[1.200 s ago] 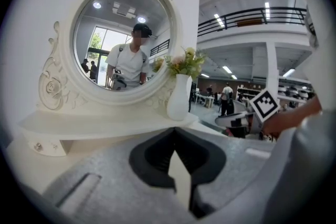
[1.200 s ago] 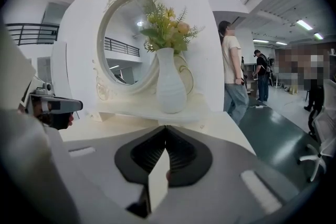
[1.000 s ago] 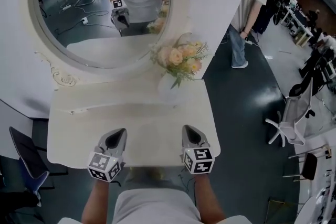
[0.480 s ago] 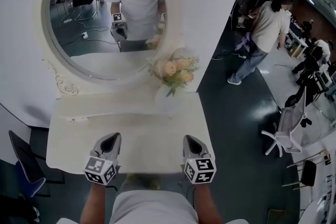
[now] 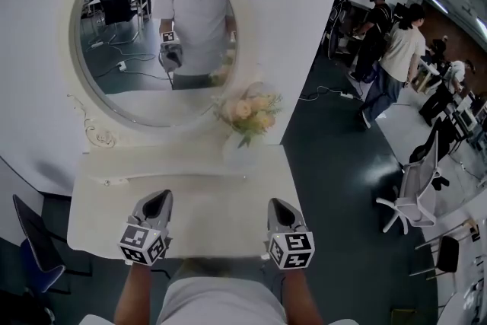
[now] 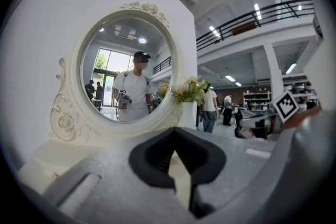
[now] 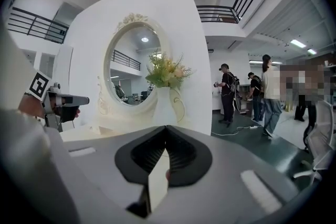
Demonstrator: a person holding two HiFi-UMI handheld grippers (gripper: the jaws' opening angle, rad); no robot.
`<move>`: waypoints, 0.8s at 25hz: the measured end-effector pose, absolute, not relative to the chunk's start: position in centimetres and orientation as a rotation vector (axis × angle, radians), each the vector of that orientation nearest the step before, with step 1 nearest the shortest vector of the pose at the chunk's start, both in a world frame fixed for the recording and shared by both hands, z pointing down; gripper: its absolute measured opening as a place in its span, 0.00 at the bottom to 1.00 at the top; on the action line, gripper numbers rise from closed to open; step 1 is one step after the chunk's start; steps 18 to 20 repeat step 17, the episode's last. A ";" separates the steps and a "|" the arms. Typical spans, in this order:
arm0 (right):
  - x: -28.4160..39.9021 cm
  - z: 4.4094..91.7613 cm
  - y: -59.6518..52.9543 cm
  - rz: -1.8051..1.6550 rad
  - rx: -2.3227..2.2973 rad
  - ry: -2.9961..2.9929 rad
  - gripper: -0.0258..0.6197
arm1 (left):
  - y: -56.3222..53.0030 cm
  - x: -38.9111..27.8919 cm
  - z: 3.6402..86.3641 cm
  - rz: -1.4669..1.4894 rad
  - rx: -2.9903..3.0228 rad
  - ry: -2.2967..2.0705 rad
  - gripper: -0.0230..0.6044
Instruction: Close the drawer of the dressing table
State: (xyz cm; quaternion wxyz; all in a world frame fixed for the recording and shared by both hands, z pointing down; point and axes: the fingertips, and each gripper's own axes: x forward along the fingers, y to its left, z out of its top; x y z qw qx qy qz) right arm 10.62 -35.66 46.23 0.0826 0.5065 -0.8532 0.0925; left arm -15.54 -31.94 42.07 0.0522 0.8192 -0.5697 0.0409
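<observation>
The white dressing table (image 5: 205, 202) stands against the wall, with an oval mirror (image 5: 152, 34) and a vase of pale flowers (image 5: 247, 118) at its back right. Its drawer is hidden under the tabletop's front edge. My left gripper (image 5: 158, 198) hovers over the front left of the top, jaws shut on nothing. My right gripper (image 5: 275, 203) is level with it at the front right, also shut and empty. In the left gripper view the shut tips (image 6: 175, 131) point at the mirror (image 6: 126, 81). In the right gripper view the tips (image 7: 166, 127) point at the vase (image 7: 165, 105).
Several people (image 5: 399, 49) stand on the dark floor at the far right. A white office chair (image 5: 415, 186) is right of the table. A dark chair (image 5: 30, 240) sits at the table's left. The wall is directly behind the mirror.
Both grippers have lifted a little, still side by side and shut. The head view has tilted up and shows more of the mirror. The person at the right has walked further off.
</observation>
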 end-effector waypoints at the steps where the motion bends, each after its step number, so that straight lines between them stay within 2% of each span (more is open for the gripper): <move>1: 10.7 46.1 -35.6 0.265 1.515 -2.545 0.04 | -31.9 -15.5 42.0 0.120 2.496 -1.732 0.03; 20: 12.0 46.0 -34.9 0.248 1.562 -2.519 0.04 | -31.7 -14.8 41.9 0.116 2.522 -1.710 0.03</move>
